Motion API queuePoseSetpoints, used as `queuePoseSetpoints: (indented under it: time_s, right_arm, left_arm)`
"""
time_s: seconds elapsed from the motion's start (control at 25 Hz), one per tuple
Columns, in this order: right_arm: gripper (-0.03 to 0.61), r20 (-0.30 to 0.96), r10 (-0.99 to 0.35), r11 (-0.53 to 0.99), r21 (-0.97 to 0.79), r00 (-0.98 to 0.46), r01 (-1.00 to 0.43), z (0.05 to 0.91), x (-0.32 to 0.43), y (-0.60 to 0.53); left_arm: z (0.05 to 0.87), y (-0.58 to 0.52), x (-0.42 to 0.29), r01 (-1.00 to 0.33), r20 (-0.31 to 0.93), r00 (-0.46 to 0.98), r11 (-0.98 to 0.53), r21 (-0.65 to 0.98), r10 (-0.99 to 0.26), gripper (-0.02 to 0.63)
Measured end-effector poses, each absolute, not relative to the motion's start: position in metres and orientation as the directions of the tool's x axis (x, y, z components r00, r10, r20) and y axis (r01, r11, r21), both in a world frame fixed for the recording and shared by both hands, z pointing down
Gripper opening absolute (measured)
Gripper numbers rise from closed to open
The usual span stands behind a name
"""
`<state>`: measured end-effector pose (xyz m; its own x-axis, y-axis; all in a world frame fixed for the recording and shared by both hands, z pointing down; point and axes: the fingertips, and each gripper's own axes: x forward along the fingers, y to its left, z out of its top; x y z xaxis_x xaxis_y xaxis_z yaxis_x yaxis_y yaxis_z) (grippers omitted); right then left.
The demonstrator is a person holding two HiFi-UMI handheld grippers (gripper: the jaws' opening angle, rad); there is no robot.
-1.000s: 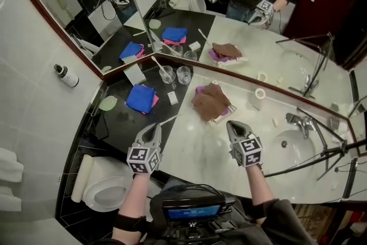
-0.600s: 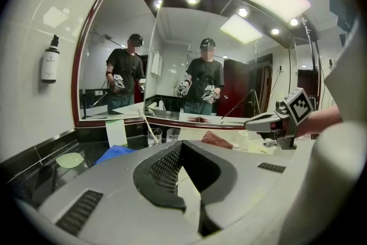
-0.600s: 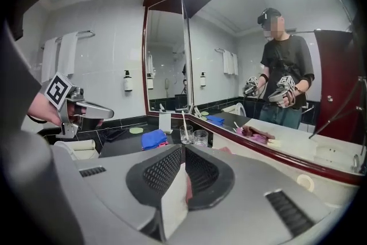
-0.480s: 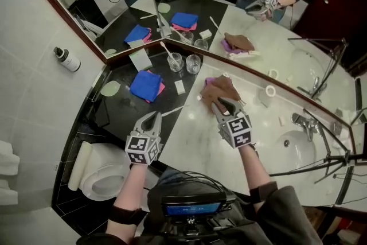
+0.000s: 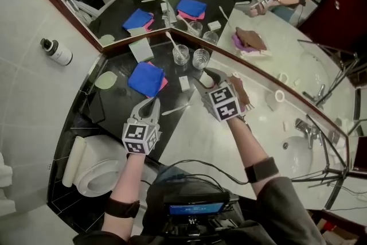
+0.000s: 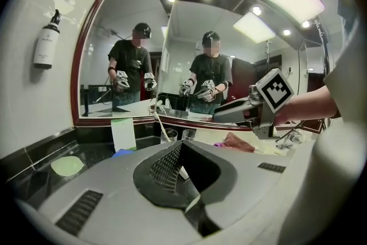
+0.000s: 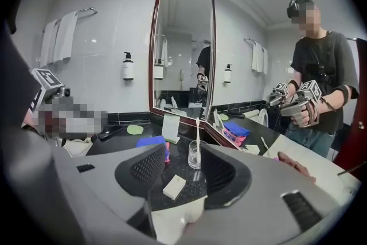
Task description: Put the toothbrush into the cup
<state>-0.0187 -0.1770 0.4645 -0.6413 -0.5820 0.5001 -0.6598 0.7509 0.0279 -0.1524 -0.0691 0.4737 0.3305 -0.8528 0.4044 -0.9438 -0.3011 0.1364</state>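
Right gripper (image 5: pixel 202 78) is aimed at the cup (image 7: pixel 195 156), likely for steadying.
Jaws have just been spread, nothing between; left gripper (image 5: pixel 153 104) is pressed shut near the toothbrush (image 5: pixel 176 108).

On the counter (image 5: pixel 192 135), a cup (image 5: pixel 180 55) with a toothbrush (image 5: pixel 171 41) standing in it sits at the back edge, second cup (image 5: pixel 200 58) just to its right, and a card (image 5: pixel 140 50) stands at the back edge further left. In front of the cups there's a small bar (image 5: pixel 184 83), left of that a folded cloth stack (image 5: pixel 146 78), then a round pad (image 5: pixel 105 80) by the left edge, and a second toothbrush (image 5: pixel 176 108) lying flat nearer the front edge. Over right, a crumpled cloth (image 5: pixel 241 92) sits by the back edge, a little ring (image 5: pixel 275 98) past it, and the sink (image 5: pixel 295 149) is sunk in at the right end.
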Motion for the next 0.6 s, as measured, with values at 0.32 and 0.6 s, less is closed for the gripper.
queuePoseSetpoints:
  time_s: [0.32, 0.6]
  right_arm:
    - [0.224, 0.558, -0.55, 0.772, 0.056, -0.621, -0.634, 0.499, -0.079, -0.261]
    - [0.233, 0.623, -0.514, 0.788, 0.071, -0.59, -0.611, 0.538, -0.114, -0.309]
  left_arm:
    - [0.479, -0.123, -0.171, -0.942, 0.4, 0.334, -0.309, 0.128, -0.853, 0.003]
    - [0.502, -0.154, -0.177, -0.94, 0.42, 0.342, -0.305, 0.155, -0.841, 0.003]
